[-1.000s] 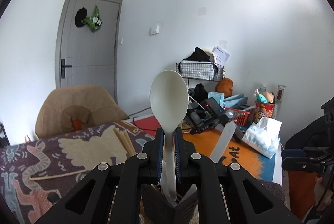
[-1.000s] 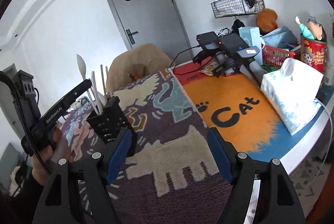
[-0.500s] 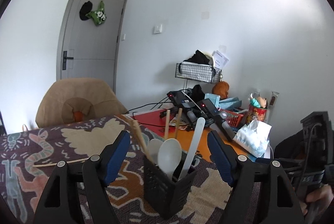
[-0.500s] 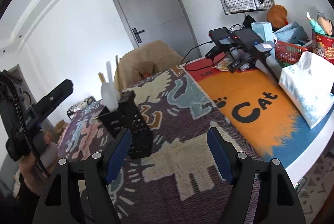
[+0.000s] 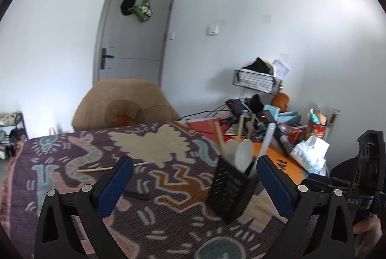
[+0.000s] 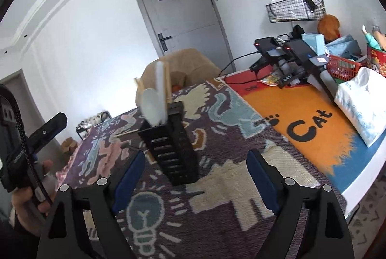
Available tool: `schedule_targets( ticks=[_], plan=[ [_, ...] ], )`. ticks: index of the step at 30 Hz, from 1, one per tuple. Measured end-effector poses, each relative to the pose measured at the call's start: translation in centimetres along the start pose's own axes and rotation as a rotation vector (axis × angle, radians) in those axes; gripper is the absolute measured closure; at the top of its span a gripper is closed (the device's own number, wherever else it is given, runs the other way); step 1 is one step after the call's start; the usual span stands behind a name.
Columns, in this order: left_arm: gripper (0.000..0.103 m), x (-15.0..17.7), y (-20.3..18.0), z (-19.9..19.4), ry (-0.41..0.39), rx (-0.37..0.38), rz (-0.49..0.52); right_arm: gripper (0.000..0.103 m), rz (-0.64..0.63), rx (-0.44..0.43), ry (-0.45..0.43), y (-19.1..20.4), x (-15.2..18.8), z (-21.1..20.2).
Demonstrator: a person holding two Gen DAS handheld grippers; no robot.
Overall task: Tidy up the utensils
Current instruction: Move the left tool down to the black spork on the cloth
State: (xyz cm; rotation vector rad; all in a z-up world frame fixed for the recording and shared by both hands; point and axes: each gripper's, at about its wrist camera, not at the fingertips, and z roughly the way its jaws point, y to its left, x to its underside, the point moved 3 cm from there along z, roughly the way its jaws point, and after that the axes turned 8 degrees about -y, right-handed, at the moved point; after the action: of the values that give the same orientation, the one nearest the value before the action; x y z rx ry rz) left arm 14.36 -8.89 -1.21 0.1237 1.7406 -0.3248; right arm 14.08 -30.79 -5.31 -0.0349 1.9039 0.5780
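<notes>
Left gripper (image 5: 194, 183): jaws have just been opening, now wide apart, nothing between the pads. Spoon (image 5: 243, 154) sits bowl-up in the black holder (image 5: 229, 191) with a second spoon, a white flat handle and several chopsticks. Holder stands upright on the patterned cloth (image 5: 156, 222), right of the left gripper's centre line.

Right gripper (image 6: 195, 180): jaws have just been opening a little more, also apart and empty; holder (image 6: 172, 148) stands ahead of it, clear of both pads.

Step in hand, as I judge it: spoon drop-off finished, left gripper clear of the holder.

Still loose on the cloth: one chopstick (image 5: 112, 168) lying flat, left of the holder and well apart from it, and a dark stick-like item (image 5: 137, 195) nearer the left gripper; cannot tell what it is.

Next move likely calls for a low, flat approach to the chopstick: thin, may roll or slip, so pads must close across its middle, then tip it upright for the holder
</notes>
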Motion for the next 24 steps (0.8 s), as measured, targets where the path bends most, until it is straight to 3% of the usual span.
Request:
schedule_targets(
  ticks=[12,19,24],
  plan=[
    [0.001,0.6,5.5,-3.3,0.031,-0.110,-0.064,0.017,-0.076,-0.058,0.010,5.6,1.8,0.6],
    [0.001,1.6,8.4,-4.3,0.071,-0.129,-0.120,0.017,-0.081,-0.075,0.052,7.3,3.4,1.8],
    [0.007,2.1,9.7,-4.4,0.102,-0.134,-0.133,0.017,-0.111,-0.084,0.075,8.8,4.3,2.6]
  ],
)
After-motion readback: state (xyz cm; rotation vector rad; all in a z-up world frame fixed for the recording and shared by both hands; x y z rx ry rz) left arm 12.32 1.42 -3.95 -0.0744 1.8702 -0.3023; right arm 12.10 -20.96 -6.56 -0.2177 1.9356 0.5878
